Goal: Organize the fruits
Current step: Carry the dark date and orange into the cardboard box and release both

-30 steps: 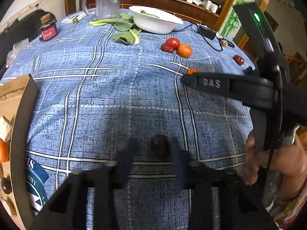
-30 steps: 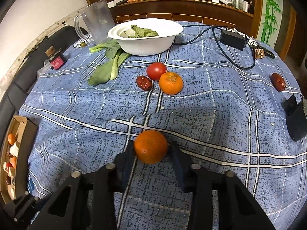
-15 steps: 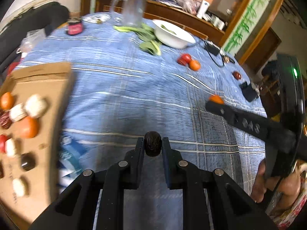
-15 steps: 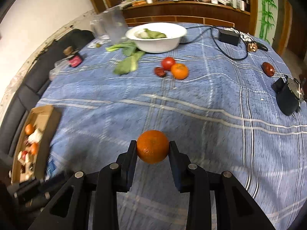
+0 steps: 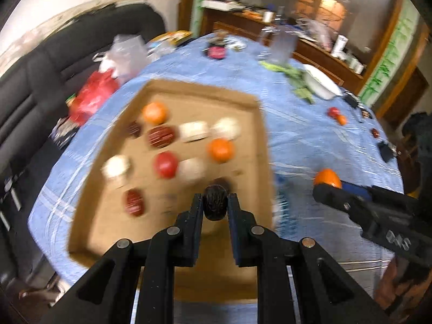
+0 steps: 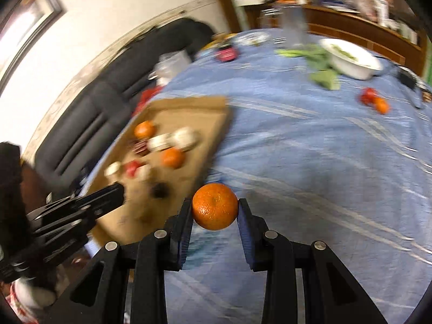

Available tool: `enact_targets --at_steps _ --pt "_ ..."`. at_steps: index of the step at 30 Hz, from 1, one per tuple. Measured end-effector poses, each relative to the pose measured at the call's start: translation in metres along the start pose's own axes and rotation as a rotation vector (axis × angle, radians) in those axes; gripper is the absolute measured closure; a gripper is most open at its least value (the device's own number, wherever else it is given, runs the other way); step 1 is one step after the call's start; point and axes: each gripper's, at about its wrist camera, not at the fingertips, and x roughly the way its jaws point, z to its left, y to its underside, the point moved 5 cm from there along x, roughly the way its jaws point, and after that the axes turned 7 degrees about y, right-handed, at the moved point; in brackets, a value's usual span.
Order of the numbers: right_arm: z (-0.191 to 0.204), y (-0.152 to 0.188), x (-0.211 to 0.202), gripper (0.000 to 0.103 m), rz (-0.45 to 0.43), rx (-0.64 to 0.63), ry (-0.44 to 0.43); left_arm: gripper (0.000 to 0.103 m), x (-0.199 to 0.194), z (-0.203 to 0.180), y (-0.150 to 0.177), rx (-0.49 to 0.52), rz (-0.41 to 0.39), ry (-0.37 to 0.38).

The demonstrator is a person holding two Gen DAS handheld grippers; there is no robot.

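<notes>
My left gripper [image 5: 215,202] is shut on a dark wrinkled date [image 5: 215,202] and holds it above the near right part of a shallow cardboard box [image 5: 263,145]. The box holds oranges [image 5: 220,149], a red tomato [image 5: 165,165], red dates [image 5: 161,137] and white round pieces [image 5: 194,131]. My right gripper [image 6: 215,210] is shut on an orange [image 6: 215,206], held above the blue cloth just right of the box [image 6: 216,124]. The right gripper and its orange [image 5: 327,178] also show in the left wrist view.
On the blue checked tablecloth [image 6: 310,148] farther off lie a tomato and an orange [image 6: 375,101], greens [image 6: 321,73], a white bowl [image 6: 351,56] and a clear jug [image 6: 293,27]. A black sofa [image 6: 94,102] with bags stands behind the box.
Both grippers have lifted their fruits off the cloth and swung left, so the box now lies below the left gripper. The view is blurred by motion.
</notes>
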Motion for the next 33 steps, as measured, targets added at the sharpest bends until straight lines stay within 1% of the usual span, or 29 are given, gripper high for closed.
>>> enact_targets --at_steps 2,5,9,11,15,21,23,24,25,27,28,31,33 --pt "0.028 0.004 0.011 0.067 0.020 -0.041 -0.028 0.085 0.000 0.023 0.003 -0.031 0.019 -0.016" --pt "0.061 0.012 0.029 0.067 0.054 -0.096 -0.051 0.085 0.002 0.040 0.007 -0.038 0.041 -0.027" --pt "0.087 0.021 0.050 0.067 0.091 -0.152 -0.049 0.085 0.013 0.048 0.012 -0.026 0.085 -0.029" --pt "0.091 0.024 0.060 0.067 0.106 -0.172 -0.030 0.085 0.021 0.050 0.013 -0.016 0.109 -0.026" --pt "0.093 0.033 0.072 0.067 0.137 -0.175 -0.004 0.085 0.029 0.053 0.014 -0.010 0.133 -0.018" --pt "0.097 0.035 0.078 0.066 0.146 -0.195 0.030 0.085 0.034 0.060 0.011 -0.030 0.151 -0.007" --pt "0.098 0.037 0.080 0.066 0.153 -0.199 0.036 0.076 0.032 0.061 0.009 -0.032 0.145 0.002" --pt "0.099 0.037 0.080 0.066 0.153 -0.203 0.041 0.068 0.031 0.061 0.008 -0.033 0.140 0.006" --pt "0.101 0.038 0.080 0.066 0.151 -0.211 0.047 0.064 0.029 0.061 0.006 -0.033 0.130 0.013" --pt "0.103 0.038 0.080 0.065 0.152 -0.216 0.054 0.064 0.027 0.062 0.003 -0.028 0.121 0.023" --pt "0.104 0.038 0.079 0.062 0.150 -0.215 0.055 0.064 0.027 0.062 0.002 -0.027 0.119 0.026" --pt "0.104 0.037 0.073 0.058 0.124 -0.204 0.059 0.064 0.023 0.063 -0.001 -0.033 0.102 0.032" --pt "0.104 0.037 0.064 0.058 0.100 -0.194 0.061 0.064 0.018 0.063 -0.002 -0.038 0.088 0.026"
